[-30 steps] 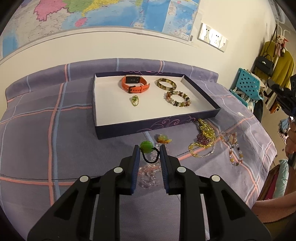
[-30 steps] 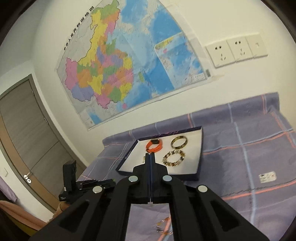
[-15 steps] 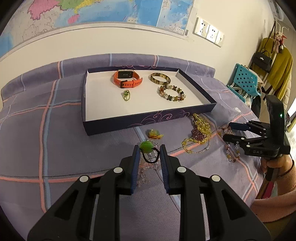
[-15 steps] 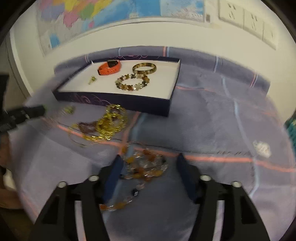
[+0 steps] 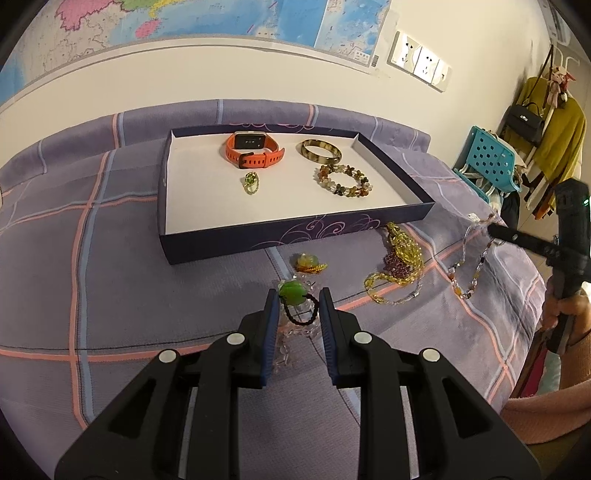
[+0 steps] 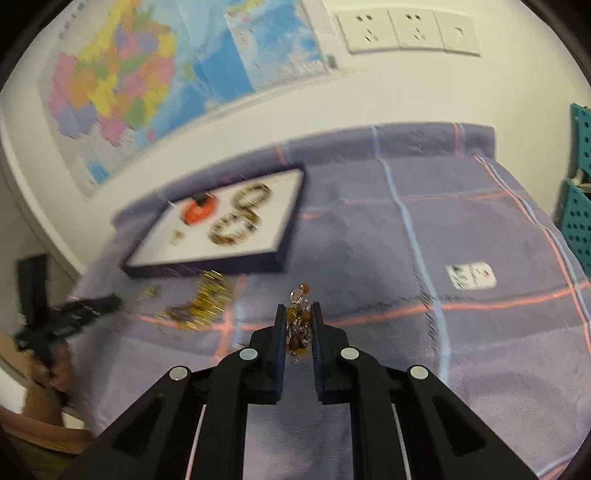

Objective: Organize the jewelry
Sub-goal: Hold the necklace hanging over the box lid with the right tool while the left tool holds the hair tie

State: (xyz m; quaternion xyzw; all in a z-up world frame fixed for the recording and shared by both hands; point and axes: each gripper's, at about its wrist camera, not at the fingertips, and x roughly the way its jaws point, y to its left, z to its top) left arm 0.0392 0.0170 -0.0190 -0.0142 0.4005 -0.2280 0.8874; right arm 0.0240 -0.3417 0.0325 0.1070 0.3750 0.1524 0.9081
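My right gripper (image 6: 299, 325) has just been closing its jaws, and they now pinch a bunched strand of amber and clear beads (image 6: 298, 325) between the pads; in the left wrist view that same beaded necklace (image 5: 471, 269) hangs from the right gripper's tip down to the purple plaid bedspread (image 5: 110, 280), its lower loop trailing on the cloth. My left gripper (image 5: 298, 301) has its jaws narrowed around a black cord loop with a green bead (image 5: 291, 291); the green bead sits at the fingertips, though I cannot tell whether the pads actually press the cord; pale clear beads (image 5: 286, 339) lie on the bedspread under it. Just beyond lies a small yellow-green pendant (image 5: 310, 262); to its right a tangle of yellow and dark purple bead necklaces (image 5: 400, 258) rests near the front wall of the navy box lid (image 5: 295, 238). Inside that white-lined tray sit an orange smartwatch (image 5: 253, 149), a tortoiseshell bangle (image 5: 320, 151), a multicoloured bead bracelet (image 5: 344, 180) and a small gold and green charm (image 5: 252, 183), all apart from one another. Behind the bed hangs a wall map (image 6: 155, 70), with white sockets (image 6: 404, 29) to its right.
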